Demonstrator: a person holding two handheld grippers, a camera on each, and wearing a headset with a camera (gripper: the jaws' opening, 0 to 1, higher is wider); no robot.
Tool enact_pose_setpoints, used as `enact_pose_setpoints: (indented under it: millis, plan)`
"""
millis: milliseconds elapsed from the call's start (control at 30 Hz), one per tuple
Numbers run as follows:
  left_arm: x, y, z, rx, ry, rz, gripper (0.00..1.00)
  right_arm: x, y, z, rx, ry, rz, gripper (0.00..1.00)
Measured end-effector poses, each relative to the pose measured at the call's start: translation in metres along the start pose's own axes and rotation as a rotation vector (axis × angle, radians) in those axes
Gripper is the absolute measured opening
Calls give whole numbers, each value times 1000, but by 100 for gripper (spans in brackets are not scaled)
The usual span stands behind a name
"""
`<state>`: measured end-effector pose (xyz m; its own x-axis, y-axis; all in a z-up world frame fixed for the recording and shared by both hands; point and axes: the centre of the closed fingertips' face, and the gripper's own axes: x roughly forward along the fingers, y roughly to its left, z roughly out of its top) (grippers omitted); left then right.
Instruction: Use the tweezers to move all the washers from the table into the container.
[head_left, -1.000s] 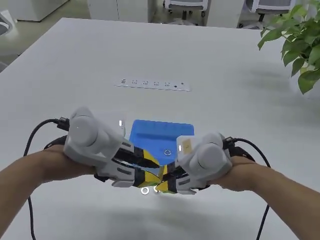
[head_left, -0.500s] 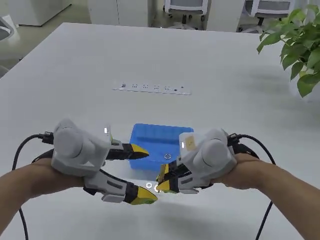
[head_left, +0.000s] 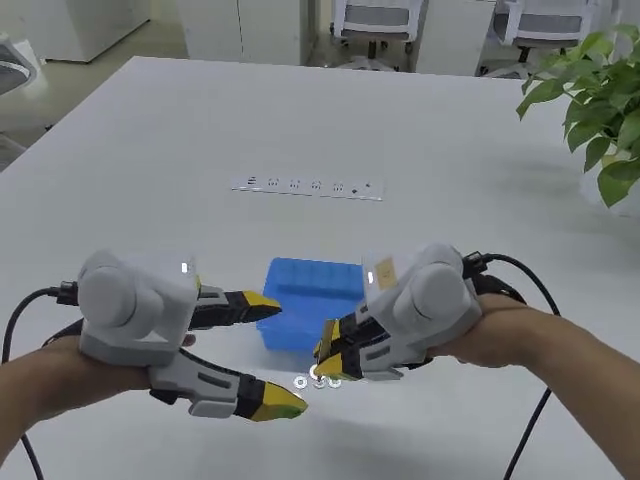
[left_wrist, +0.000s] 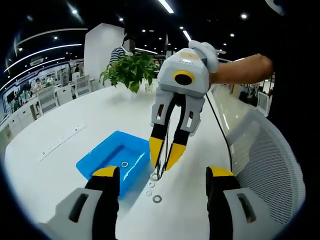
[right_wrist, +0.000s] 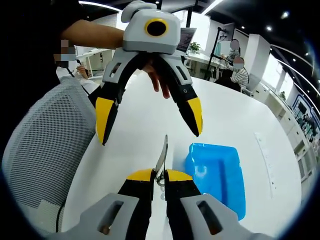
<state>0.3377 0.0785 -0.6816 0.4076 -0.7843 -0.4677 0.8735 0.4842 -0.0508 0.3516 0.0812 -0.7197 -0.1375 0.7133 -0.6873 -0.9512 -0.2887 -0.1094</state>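
Now the right gripper (head_left: 325, 362) pinches the tweezers (right_wrist: 161, 155), tips at the washers (left_wrist: 157, 198) lying on the table (head_left: 450, 150) just beside the blue container (head_left: 300, 285); the left gripper (head_left: 282, 354) gapes wide

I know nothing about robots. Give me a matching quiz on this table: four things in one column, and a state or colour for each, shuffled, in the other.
Things:
1. left gripper
2. right gripper
3. container
4. loose washers

States:
A. shut on the tweezers
B. blue, with one washer inside
C. lying on the table beside the container
D. jaws wide open, holding nothing

Pairs: 1-D, 2-A, 3-B, 4-C
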Motion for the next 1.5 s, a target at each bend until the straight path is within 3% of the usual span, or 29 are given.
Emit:
enact_pose_setpoints:
  millis: [667,933,1167,1200,1233,1267,1500]
  plan:
    - [-12,16,1,-36,-30,64,89,-4,-31,18,-17,-22,-8,9]
    - [-14,21,0,-41,-36,64,91,1,-48,14,-43,-12,-22,9]
    - [-17,28,1,-34,-43,79,92,9,-59,1,-64,9,-28,9]
    - [-17,29,1,-30,-41,81,92,9,-60,5,-59,-20,-24,9]
    - [-17,30,0,-33,-39,81,92,10,-63,1,-57,-1,-31,9]
    - [-17,31,0,-35,-39,80,92,11,-64,-3,-79,21,-27,9]
    - [-17,36,-2,-33,-33,82,90,17,-66,-7,-61,18,-15,9]
